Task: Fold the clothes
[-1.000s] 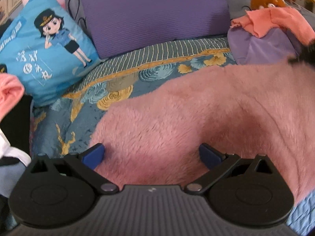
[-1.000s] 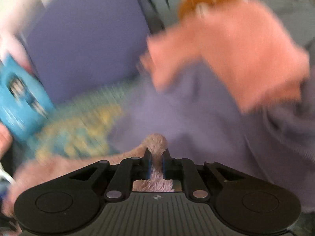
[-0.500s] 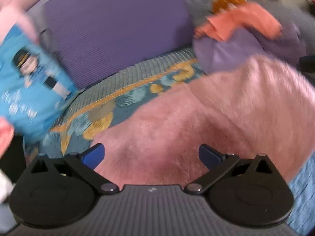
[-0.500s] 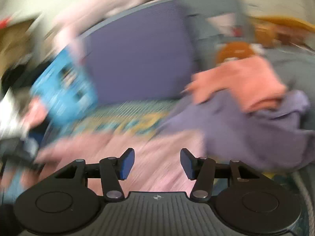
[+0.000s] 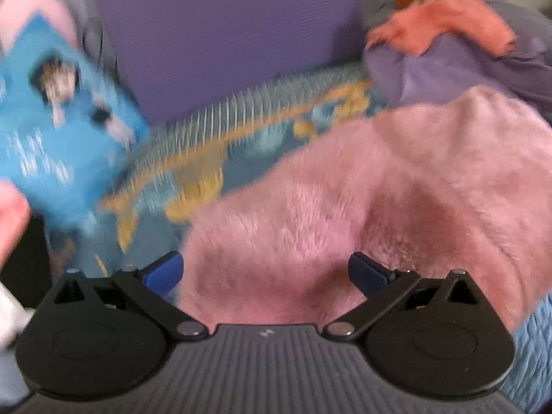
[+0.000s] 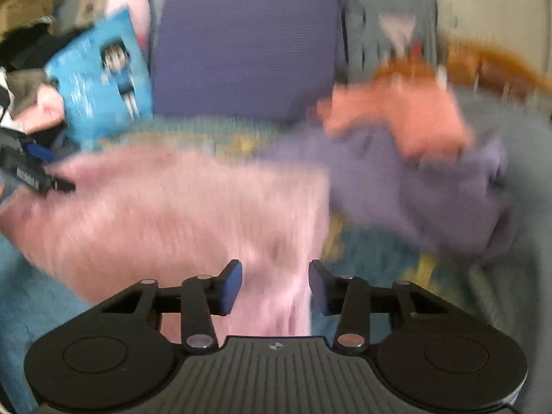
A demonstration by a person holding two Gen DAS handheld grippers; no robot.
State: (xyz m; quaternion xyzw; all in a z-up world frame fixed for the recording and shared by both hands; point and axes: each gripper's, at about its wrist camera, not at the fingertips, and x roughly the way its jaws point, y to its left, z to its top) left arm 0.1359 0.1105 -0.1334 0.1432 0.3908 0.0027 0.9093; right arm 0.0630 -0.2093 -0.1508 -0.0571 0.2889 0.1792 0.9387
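Note:
A fluffy pink garment (image 5: 362,207) lies folded on the patterned blue bedspread (image 5: 193,158); it also shows in the right wrist view (image 6: 179,207). My left gripper (image 5: 265,272) is wide open, held just over the garment's near left part. My right gripper (image 6: 274,284) is open over the garment's near right edge, holding nothing. The left gripper's body (image 6: 31,172) shows at the garment's far left edge in the right wrist view. Both views are motion-blurred.
A purple garment (image 6: 414,186) with a salmon-orange one (image 6: 396,120) on top lies to the right. A purple cushion (image 6: 245,45) and a blue cartoon pillow (image 6: 103,76) stand at the back. A heap of clothes (image 6: 27,79) sits far left.
My right gripper opened and let go of the pink garment's corner, then pulled back and up. The left gripper stayed open and shifted slightly. The pink garment now lies flat.

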